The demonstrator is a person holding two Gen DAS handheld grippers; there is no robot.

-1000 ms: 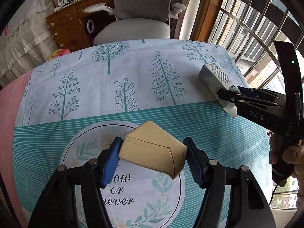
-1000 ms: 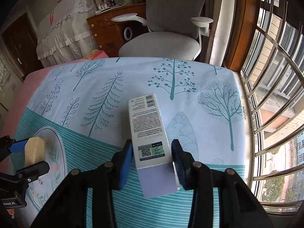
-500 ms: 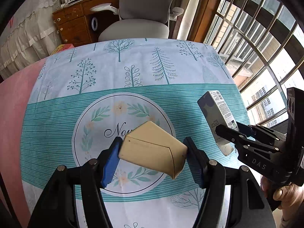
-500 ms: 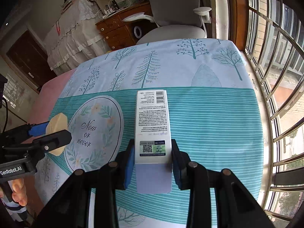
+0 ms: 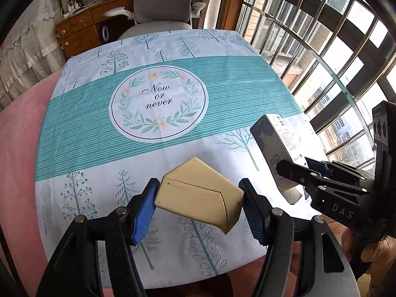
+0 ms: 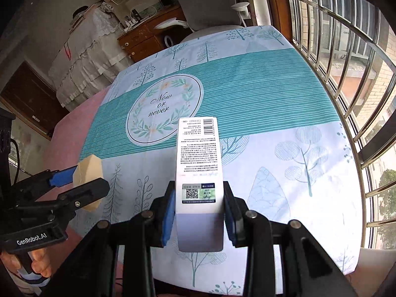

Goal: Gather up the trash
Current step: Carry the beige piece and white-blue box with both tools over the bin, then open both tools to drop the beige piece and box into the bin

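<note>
Both tools are matte black plastic frames with silver pivot screws along angular linkage arms. The left gripper (image 5: pixel 199 205) carries bright blue ribbed pads (image 5: pixel 143 212) inside its fingers, and its body reads "GenRobot.AI" in white. The right gripper (image 6: pixel 199 212) has the same blue pads (image 6: pixel 168 217); its side reads "DAS". A black cable trails behind the left gripper's body.

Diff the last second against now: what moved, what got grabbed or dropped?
Both grippers pulled back from the far side of the table toward its near edge, carrying their loads. Nothing grabbed or dropped: left gripper still clamps the beige box, right gripper still clamps the white carton. The tablecloth lies unchanged.
</note>
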